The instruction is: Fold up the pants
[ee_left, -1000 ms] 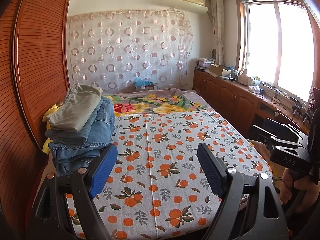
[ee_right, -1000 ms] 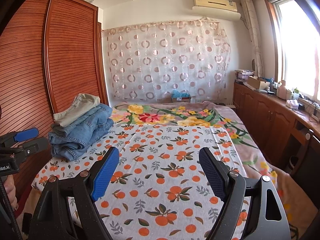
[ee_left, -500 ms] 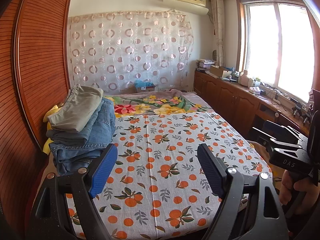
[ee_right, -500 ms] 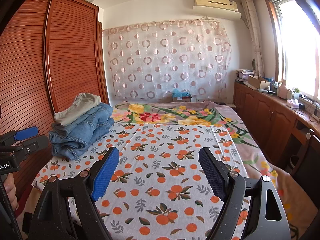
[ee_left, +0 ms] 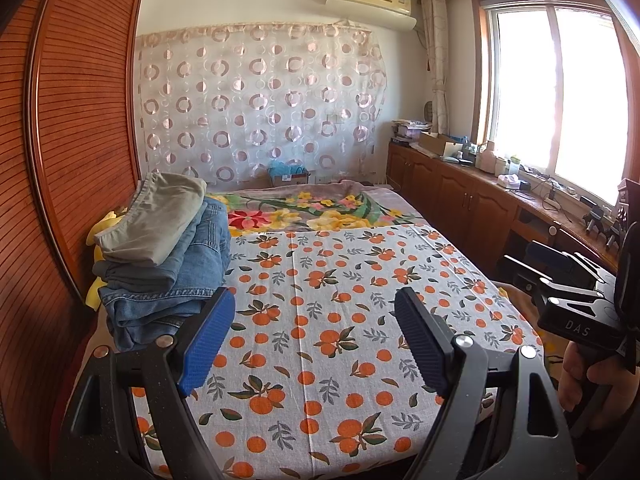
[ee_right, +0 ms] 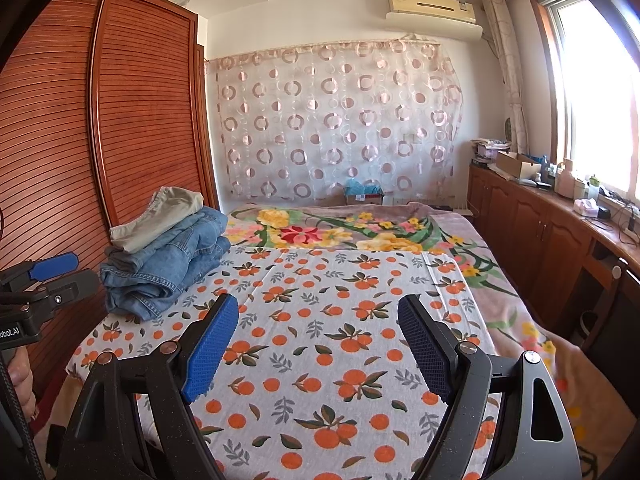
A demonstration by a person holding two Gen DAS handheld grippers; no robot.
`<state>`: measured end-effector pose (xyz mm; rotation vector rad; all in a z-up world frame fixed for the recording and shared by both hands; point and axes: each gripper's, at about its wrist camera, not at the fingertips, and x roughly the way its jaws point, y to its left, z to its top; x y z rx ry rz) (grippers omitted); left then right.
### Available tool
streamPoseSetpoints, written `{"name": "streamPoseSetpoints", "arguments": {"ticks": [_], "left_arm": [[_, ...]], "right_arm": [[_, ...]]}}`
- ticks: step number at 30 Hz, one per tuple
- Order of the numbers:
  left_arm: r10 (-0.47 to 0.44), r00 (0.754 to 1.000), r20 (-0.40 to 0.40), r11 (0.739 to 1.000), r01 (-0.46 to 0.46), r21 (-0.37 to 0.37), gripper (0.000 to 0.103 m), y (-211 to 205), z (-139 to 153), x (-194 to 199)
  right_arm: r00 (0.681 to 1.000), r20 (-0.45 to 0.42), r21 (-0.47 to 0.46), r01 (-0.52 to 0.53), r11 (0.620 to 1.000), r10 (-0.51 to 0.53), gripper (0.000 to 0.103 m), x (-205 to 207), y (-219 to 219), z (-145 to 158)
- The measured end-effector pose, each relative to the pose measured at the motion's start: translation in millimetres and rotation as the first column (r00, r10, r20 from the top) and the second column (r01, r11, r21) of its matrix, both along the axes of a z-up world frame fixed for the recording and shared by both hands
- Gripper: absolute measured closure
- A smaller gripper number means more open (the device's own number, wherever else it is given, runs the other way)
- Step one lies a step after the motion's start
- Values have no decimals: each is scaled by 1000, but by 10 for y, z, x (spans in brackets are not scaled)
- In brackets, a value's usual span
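Note:
A stack of folded pants lies at the bed's left edge against the wardrobe: khaki pants (ee_left: 154, 218) (ee_right: 160, 218) on top of blue jeans (ee_left: 176, 276) (ee_right: 168, 266). My left gripper (ee_left: 314, 340) is open and empty, held above the near part of the orange-print sheet (ee_left: 340, 320), just right of the stack. My right gripper (ee_right: 318, 346) is open and empty over the same sheet (ee_right: 340, 320), further right. Each gripper shows at the edge of the other's view.
A louvred wooden wardrobe (ee_left: 80, 140) runs along the bed's left side. A floral blanket (ee_left: 312, 208) covers the far half of the bed. Wooden cabinets (ee_right: 540, 232) with clutter stand under the window on the right. A patterned curtain (ee_right: 340, 128) hangs behind.
Both views have shifted very slightly; the grippers stay open and the stack of pants has not moved.

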<state>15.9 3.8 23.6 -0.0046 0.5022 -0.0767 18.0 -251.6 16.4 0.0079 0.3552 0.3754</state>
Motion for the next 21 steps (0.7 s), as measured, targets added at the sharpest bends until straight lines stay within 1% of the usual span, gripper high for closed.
{"name": "streamPoseSetpoints", "arguments": {"ticks": [21], "left_arm": [[0,1000,0,1000,0,-2,20,-6,-7,-3]], "right_arm": [[1000,0,0,1,1000,-1,20,-5,4,-5]]}}
